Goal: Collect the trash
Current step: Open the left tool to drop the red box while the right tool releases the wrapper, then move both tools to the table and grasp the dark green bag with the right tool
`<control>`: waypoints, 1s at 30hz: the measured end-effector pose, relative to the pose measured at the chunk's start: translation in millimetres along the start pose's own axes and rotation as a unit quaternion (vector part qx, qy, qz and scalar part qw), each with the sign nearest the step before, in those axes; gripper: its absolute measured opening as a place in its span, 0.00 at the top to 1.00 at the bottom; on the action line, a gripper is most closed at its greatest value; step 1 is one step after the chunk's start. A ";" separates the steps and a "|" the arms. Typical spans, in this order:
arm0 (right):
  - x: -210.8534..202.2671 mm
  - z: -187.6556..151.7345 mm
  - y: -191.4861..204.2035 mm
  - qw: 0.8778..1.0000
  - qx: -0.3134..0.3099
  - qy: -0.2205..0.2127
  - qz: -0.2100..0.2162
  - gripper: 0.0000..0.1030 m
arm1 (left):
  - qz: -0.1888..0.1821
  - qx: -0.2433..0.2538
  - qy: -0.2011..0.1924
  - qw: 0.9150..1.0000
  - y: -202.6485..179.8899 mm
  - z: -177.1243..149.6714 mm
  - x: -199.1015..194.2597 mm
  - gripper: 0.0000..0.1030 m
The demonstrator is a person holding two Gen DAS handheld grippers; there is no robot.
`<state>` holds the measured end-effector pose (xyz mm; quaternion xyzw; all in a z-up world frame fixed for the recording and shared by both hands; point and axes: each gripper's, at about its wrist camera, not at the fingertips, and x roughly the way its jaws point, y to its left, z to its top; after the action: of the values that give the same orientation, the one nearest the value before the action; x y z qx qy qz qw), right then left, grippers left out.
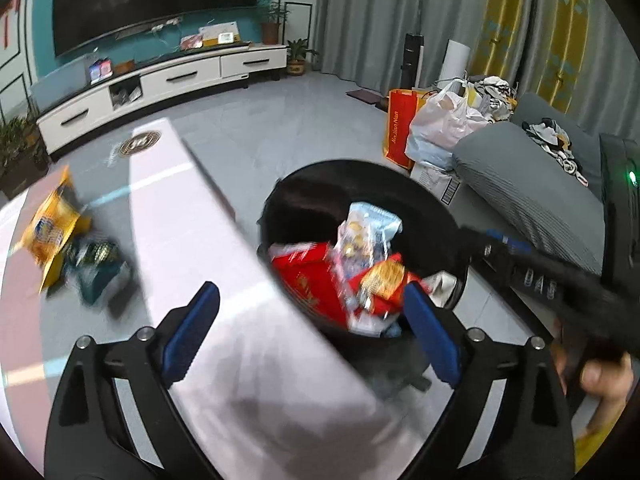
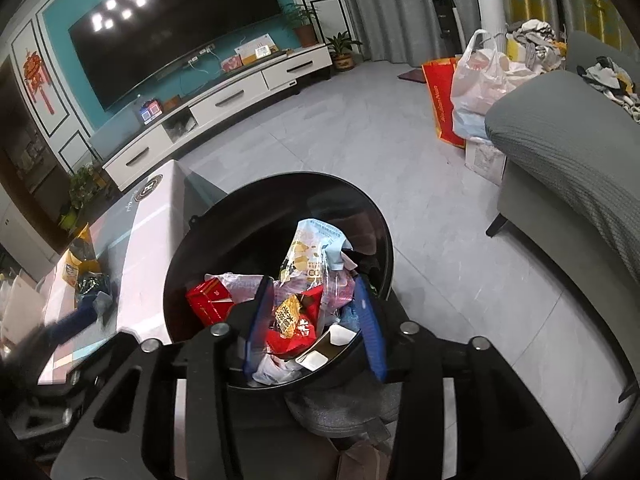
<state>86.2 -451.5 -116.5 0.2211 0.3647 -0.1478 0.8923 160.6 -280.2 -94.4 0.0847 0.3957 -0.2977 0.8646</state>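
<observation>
Trash heaps in the black bin, so with both the left gripper and the right gripper parted and empty, another wrapper could slide out.

Left gripper spreads its blue fingers wide and empty; right gripper stands half-spread, gripping nothing.

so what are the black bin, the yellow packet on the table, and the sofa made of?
Black bin: likely glossy plastic; its smooth inner wall reflects light.
Yellow packet: seemingly printed plastic film or foil; crumpled, blurred.
Sofa: grey woven fabric, matte, with a fine ribbed texture on the arm.
</observation>
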 end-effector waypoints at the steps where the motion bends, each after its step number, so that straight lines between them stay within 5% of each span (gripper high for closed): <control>1: -0.6 0.0 2.6 1.000 -0.003 -0.001 0.001 0.58 | -0.001 -0.007 0.001 1.000 5.8 -5.4 -4.7 0.10; 8: -9.3 -7.4 32.3 0.999 -0.043 -0.008 0.016 0.47 | 0.010 -0.071 -0.016 0.997 58.8 -46.7 -50.9 0.05; 15: -12.4 -22.4 86.5 0.991 -0.112 0.007 0.068 0.37 | 0.055 -0.163 -0.010 0.985 133.5 -91.0 -88.9 0.04; 25: 5.6 -49.5 178.2 0.971 -0.214 0.033 0.102 0.33 | 0.081 -0.157 0.006 0.984 185.0 -106.3 -100.9 0.03; 30: 20.1 -57.2 223.9 0.960 -0.258 0.026 0.107 0.33 | 0.112 -0.139 -0.019 0.984 211.1 -99.6 -108.2 0.03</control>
<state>161.7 -232.6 -103.0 0.0250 0.3877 0.0530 0.9199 165.1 -23.0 -100.7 0.0018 0.4049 -0.1425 0.9032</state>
